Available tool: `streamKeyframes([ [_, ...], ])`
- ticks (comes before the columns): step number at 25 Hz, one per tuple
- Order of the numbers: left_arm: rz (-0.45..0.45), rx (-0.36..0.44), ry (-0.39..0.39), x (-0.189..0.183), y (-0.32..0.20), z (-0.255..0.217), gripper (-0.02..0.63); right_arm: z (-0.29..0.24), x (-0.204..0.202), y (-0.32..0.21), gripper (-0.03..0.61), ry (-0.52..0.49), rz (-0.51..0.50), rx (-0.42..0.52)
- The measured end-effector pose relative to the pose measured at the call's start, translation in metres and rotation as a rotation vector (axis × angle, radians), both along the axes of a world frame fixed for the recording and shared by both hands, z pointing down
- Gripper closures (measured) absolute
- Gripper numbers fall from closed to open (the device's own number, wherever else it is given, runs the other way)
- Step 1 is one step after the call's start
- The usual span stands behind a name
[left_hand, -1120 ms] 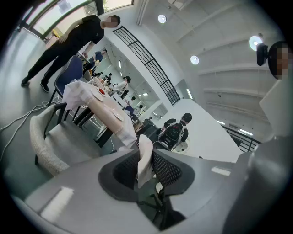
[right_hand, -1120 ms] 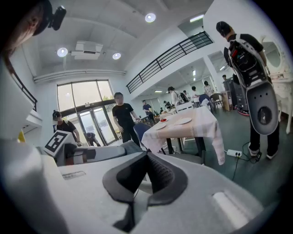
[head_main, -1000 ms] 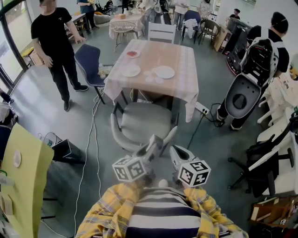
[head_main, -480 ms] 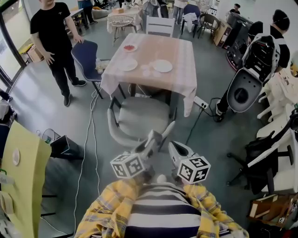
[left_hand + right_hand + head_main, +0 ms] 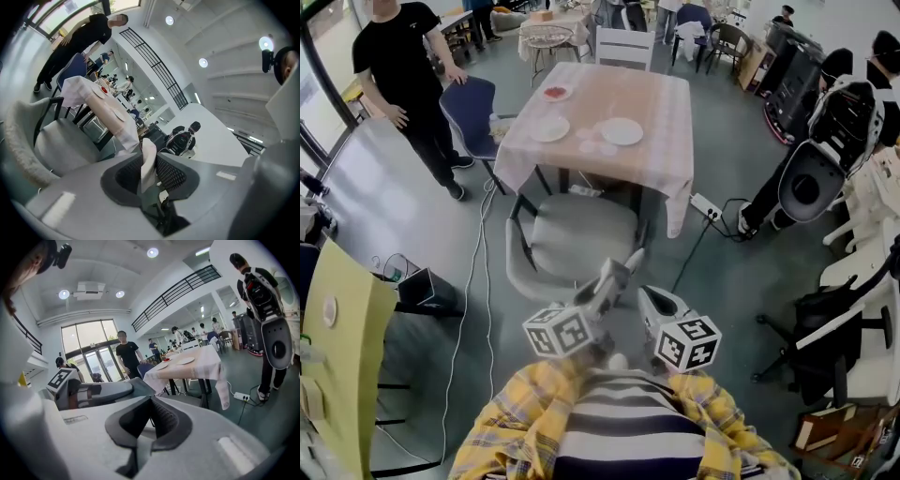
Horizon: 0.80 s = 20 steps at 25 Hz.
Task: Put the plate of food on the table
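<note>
- Left gripper (image 5: 148,152): jaws clenched on a thin white piece (image 5: 148,164), seen edge-on. Whether it is a plate rim cannot be told. The hold is unchanged over the last second.
- Right gripper (image 5: 151,401): jaws drawn together, with nothing between them.
- Change: both grippers have been carried forward side by side. In the head view the grey upholstered armchair (image 5: 581,239) and the square table under a pale checked cloth (image 5: 666,103) now sit slightly nearer.
- Task's thing: a small plate of red food (image 5: 555,92) stands at the far left corner of the tabletop. Two empty white plates (image 5: 622,131) lie near its middle.
- Reading: an approach is under way. The table is still beyond the armchair, so nothing can be set down yet.
</note>
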<state>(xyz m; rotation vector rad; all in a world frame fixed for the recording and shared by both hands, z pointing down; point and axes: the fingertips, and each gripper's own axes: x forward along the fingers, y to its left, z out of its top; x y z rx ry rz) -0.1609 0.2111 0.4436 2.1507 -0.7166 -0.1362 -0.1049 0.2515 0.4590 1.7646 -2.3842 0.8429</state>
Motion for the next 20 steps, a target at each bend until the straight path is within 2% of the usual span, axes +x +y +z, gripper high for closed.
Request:
streamKeyframes([
  [7, -0.032, -0.034, -0.005, 0.019, -0.023, 0.011, 0.528, 0.011, 0.02, -0.02, 0.58, -0.017, -0.019, -0.024],
  [20, 0.037, -0.036, -0.041, 0.056, -0.108, 0.011, 0.528, 0.008, 0.055, -0.109, 0.58, 0.0, 0.024, -0.029],
])
